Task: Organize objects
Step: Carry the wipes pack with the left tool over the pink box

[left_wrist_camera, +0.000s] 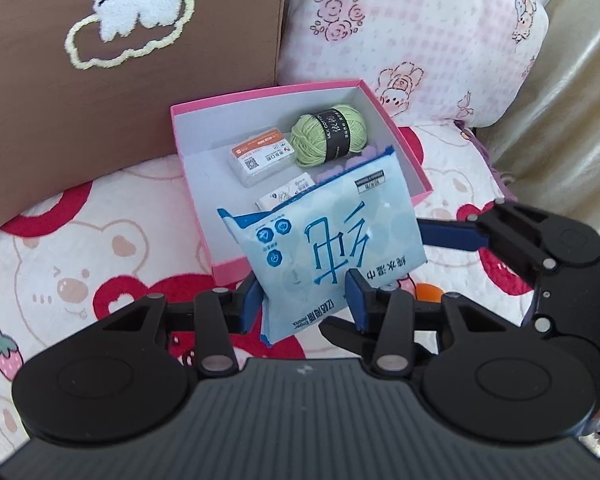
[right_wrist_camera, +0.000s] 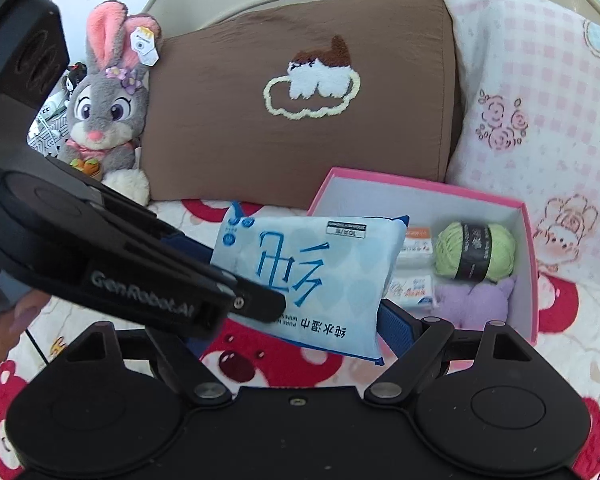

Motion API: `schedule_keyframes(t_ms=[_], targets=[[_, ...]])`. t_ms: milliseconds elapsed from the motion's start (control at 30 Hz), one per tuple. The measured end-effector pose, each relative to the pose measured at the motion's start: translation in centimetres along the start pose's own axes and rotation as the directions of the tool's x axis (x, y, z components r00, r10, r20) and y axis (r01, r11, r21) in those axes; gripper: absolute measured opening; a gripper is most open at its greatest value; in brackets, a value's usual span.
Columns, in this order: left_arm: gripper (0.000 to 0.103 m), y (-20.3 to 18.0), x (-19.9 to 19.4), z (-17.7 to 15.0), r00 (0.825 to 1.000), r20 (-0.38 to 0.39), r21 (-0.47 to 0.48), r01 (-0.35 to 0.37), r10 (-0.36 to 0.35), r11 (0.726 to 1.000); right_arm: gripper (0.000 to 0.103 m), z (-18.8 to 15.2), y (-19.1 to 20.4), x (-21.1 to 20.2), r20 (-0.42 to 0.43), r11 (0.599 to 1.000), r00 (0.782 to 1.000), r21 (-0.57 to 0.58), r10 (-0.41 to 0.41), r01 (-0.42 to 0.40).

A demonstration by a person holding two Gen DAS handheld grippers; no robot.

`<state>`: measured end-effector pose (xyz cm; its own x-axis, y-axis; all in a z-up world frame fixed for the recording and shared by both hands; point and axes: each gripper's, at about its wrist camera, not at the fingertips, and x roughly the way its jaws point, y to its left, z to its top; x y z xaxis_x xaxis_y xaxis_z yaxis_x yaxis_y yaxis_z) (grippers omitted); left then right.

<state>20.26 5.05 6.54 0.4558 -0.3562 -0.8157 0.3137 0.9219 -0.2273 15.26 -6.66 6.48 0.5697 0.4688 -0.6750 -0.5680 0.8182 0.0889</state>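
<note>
A light-blue wet-wipes pack (left_wrist_camera: 324,240) (right_wrist_camera: 312,268) hangs tilted over the near edge of an open pink box (left_wrist_camera: 268,90) (right_wrist_camera: 420,186). My left gripper (left_wrist_camera: 302,300) is shut on the pack's lower end, one blue pad on each side. My right gripper (right_wrist_camera: 296,328) spans the pack's long side. Its right pad (right_wrist_camera: 396,320) lies against the pack's edge, and its other finger is hidden behind the left gripper. In the box lie green yarn (left_wrist_camera: 330,134) (right_wrist_camera: 476,252), an orange-labelled card case (left_wrist_camera: 260,156), a small tissue packet (left_wrist_camera: 286,196) and a purple plush (right_wrist_camera: 476,300).
The box sits on a bear-print blanket (left_wrist_camera: 80,280) against a brown pillow (right_wrist_camera: 300,120) and a pink checked pillow (left_wrist_camera: 420,40). A grey bunny plush (right_wrist_camera: 108,112) leans at the far left. A small orange object (left_wrist_camera: 426,292) lies near the pack. A person's hand (right_wrist_camera: 4,320) holds the left gripper.
</note>
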Motion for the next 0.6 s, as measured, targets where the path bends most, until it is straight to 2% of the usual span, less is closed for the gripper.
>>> schedule_keyframes(t_ms=[133,267,600], targets=[[0.044,0.8,1.9,2.0,1.000,0.026,-0.017,-0.009,0.010,1.000,0.087,1.4,-1.8,1.6,0.029,1.000,1.000,-0.031,-0.003,0.004],[0.044,1.2,4.5,3.4,0.999,0.011,0.000,-0.033,0.033,0.999,0.087,2.1,-3.7,3.9,0.029,0.999,1.000,-0.051,0.011,-0.010],[0.043,2.5,12.3,4.8,0.989,-0.093,0.006,-0.111,0.111,0.994,0.087,1.5,-6.1,10.0,-0.012,0.996,0.999,-0.081,0.031,-0.031]])
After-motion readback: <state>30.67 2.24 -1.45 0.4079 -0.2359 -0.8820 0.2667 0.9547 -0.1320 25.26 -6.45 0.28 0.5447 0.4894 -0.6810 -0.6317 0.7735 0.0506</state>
